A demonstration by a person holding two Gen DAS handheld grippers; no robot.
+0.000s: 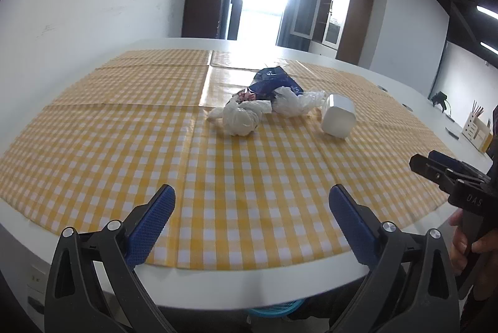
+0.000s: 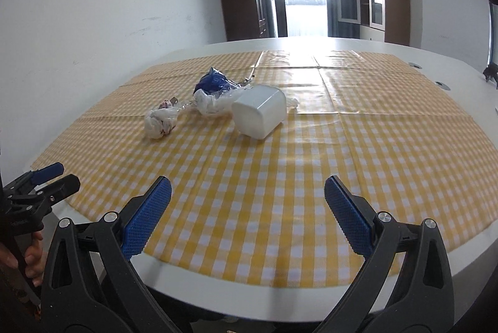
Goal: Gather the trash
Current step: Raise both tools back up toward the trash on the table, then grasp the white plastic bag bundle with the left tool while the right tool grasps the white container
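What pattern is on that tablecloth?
Yellow and white checks on the tablecloth, clearest in the right wrist view.

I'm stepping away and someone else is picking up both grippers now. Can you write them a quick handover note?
Left hand-held gripper: open, empty, at the near table edge.
Right hand-held gripper: open, empty, also at the near edge.
Trash sits mid-table on the checked tablecloth: crumpled white wrapper, blue packet with clear plastic against it, and a white tub tipped on its side.
Done: nothing collected yet.
Left: pick up every piece; no bin is clearly visible.
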